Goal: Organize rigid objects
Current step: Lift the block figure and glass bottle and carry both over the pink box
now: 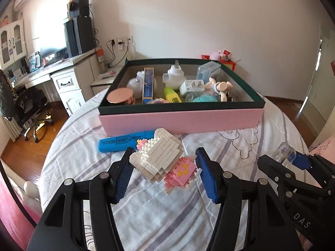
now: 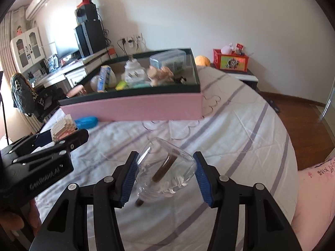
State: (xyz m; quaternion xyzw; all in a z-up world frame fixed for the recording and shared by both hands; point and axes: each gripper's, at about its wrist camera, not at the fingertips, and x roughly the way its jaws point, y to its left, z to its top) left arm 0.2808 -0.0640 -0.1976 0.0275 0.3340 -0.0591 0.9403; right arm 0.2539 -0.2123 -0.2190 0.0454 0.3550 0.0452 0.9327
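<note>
A white and pink toy-brick figure (image 1: 159, 156) hangs tilted just above the striped bedsheet, and my left gripper (image 1: 165, 156) is shut on it, its blue pads pressing both sides. My right gripper (image 2: 165, 156) is shut on a clear glass bottle (image 2: 165, 167) with a brown stick inside, also lifted off the sheet. Ahead stands the pink box (image 1: 180, 121) with a dark green rim, holding several small items. A blue highlighter (image 1: 125, 142) lies on the sheet in front of the box. In the right wrist view the left gripper (image 2: 62, 138) is at the left with the figure (image 2: 63, 130).
The box sits on a bed (image 2: 240, 125) with wood floor beyond its edges. A desk (image 1: 62, 67) and office chair (image 1: 31, 108) stand at the left. A red box (image 2: 230, 60) is on a stand at the back right. A pink pillow (image 2: 314, 188) lies at the right.
</note>
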